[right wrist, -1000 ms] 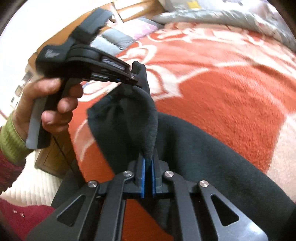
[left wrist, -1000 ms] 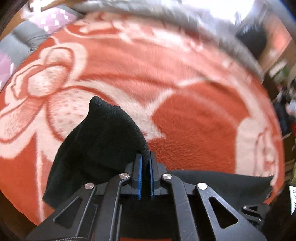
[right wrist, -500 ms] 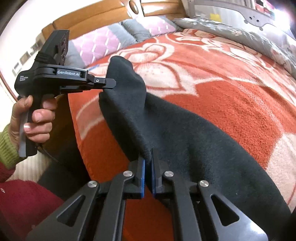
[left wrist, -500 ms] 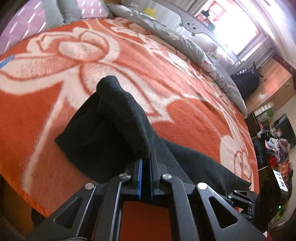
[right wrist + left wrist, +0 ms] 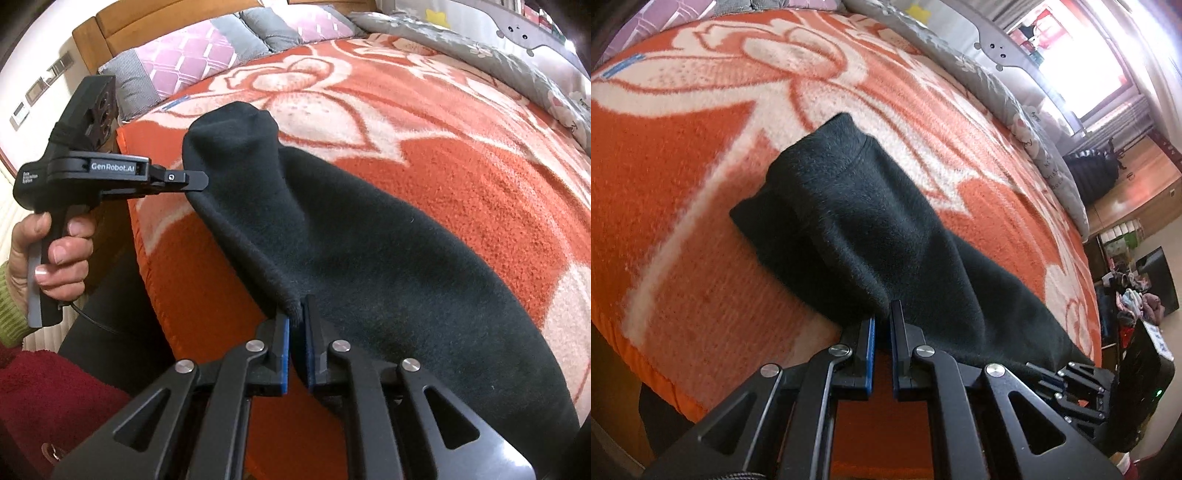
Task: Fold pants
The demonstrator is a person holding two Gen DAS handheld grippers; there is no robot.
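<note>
Dark fleece pants (image 5: 879, 229) lie along the near side of an orange and white flowered blanket (image 5: 683, 155). My left gripper (image 5: 881, 317) is shut on the pants' near edge, with cloth pinched at the blue pads. My right gripper (image 5: 297, 315) is shut on the same edge further along. The pants (image 5: 369, 240) lie folded lengthwise, with a rounded end at the far left. In the right wrist view the left gripper (image 5: 192, 181) touches the pants' left edge, held by a hand.
The blanket's (image 5: 461, 158) edge drops off at the near left, over a wooden bed frame. Pillows (image 5: 192, 55) lie by the headboard. A grey quilt (image 5: 1008, 96) runs along the far side. A cluttered room floor shows at the right (image 5: 1137, 295).
Both grippers have lowered the pants' edge toward the blanket. The raised cloth peak has flattened and the pants now lie spread out more.
</note>
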